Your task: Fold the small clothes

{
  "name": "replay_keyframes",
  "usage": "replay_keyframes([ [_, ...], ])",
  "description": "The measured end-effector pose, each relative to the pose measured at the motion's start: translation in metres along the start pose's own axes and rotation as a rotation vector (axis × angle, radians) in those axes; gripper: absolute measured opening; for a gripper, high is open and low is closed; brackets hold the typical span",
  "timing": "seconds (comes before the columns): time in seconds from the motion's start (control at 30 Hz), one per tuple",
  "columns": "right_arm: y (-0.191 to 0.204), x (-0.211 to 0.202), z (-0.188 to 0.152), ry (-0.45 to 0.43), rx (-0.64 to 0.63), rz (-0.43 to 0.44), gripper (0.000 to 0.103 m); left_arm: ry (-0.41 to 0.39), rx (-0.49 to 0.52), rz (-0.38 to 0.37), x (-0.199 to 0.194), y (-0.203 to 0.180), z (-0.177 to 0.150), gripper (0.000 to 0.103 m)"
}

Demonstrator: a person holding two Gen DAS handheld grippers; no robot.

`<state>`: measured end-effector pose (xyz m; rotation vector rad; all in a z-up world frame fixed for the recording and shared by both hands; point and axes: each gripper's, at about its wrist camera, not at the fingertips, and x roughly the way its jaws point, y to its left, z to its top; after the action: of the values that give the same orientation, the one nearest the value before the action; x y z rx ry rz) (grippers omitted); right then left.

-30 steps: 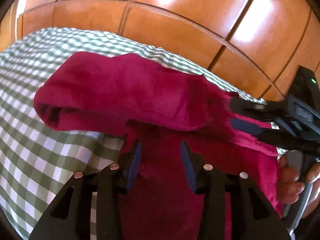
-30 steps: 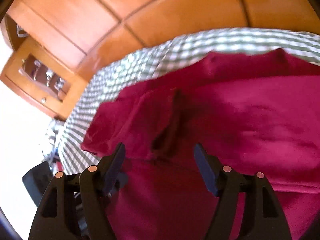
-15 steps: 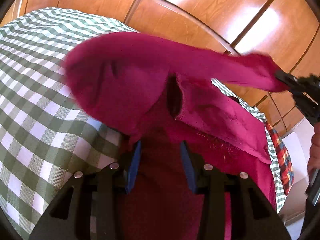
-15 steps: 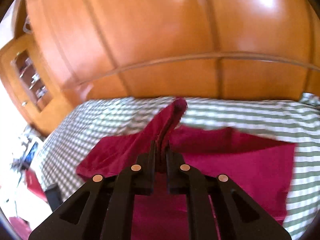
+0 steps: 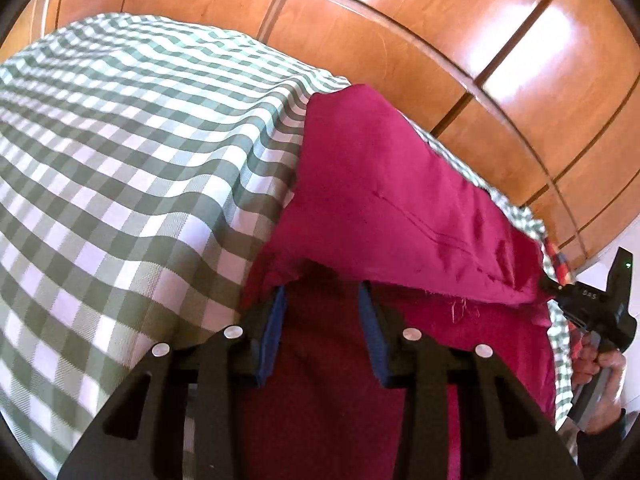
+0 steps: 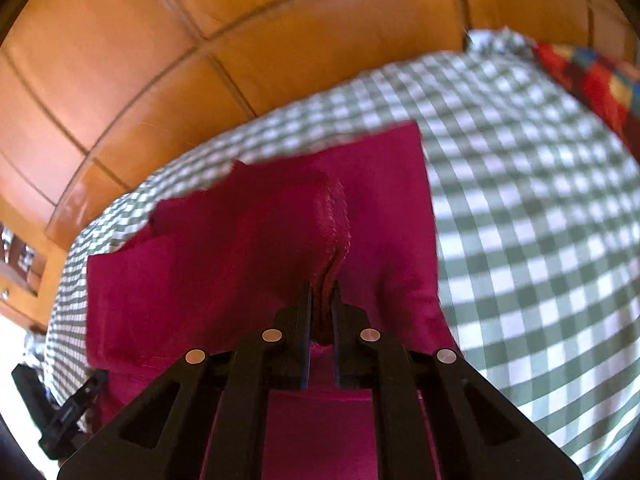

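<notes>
Magenta garment (image 5: 384, 200) lies on the green-checked cloth (image 5: 120, 160), its folded upper layer draped over the tips of the left gripper (image 5: 322, 300), whose blue-padded jaws stand spread. Only the right wrist view shows the right gripper (image 6: 321, 300) pinching a bunched ridge of that fabric straight ahead; the left view catches it at far right, gripped by a hand (image 5: 600, 376). Glossy orange-brown wood panels (image 6: 200, 40) rise beyond

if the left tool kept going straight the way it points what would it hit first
Most likely the magenta fabric garment: the open left tool has a folded-over edge draped right at its tips. Depth is unclear.
</notes>
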<state>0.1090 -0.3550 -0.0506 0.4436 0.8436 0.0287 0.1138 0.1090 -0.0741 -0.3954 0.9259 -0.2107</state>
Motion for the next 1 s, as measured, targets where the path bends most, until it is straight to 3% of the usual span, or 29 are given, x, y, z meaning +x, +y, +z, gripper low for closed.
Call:
replay_keyframes([
  [0.1,-0.004,-0.001,-0.005,-0.006,0.013,0.022,0.007,-0.001,0.080,0.013,-0.018,-0.017,-0.003,0.043],
  [0.23,-0.003,-0.005,-0.005,0.000,-0.006,0.021,0.007,-0.032,0.167,-0.051,-0.051,-0.035,-0.004,0.046],
  [0.33,-0.002,-0.015,-0.004,-0.006,-0.039,0.002,0.007,-0.081,0.173,-0.070,-0.066,-0.038,0.010,0.052],
  [0.43,0.007,-0.035,-0.002,-0.053,-0.098,-0.072,0.020,-0.101,0.180,-0.058,-0.058,-0.044,0.029,0.053],
  [0.57,0.027,-0.054,-0.003,-0.114,-0.151,-0.045,0.037,-0.097,0.199,0.005,-0.036,-0.054,0.052,0.053],
  [0.7,0.052,-0.037,-0.007,-0.085,-0.227,-0.026,0.038,-0.064,0.079,0.048,-0.018,-0.029,0.077,0.055],
  [0.77,0.058,-0.021,-0.011,-0.064,-0.254,-0.059,0.038,-0.056,-0.017,0.014,-0.010,-0.009,0.094,0.066],
  [0.87,0.053,0.004,-0.017,-0.040,-0.252,-0.098,0.038,-0.010,-0.082,-0.035,0.010,0.005,0.110,0.071],
  [1.0,0.046,0.009,-0.027,-0.091,-0.264,-0.078,0.039,0.068,-0.129,-0.128,0.040,0.014,0.124,0.072],
])
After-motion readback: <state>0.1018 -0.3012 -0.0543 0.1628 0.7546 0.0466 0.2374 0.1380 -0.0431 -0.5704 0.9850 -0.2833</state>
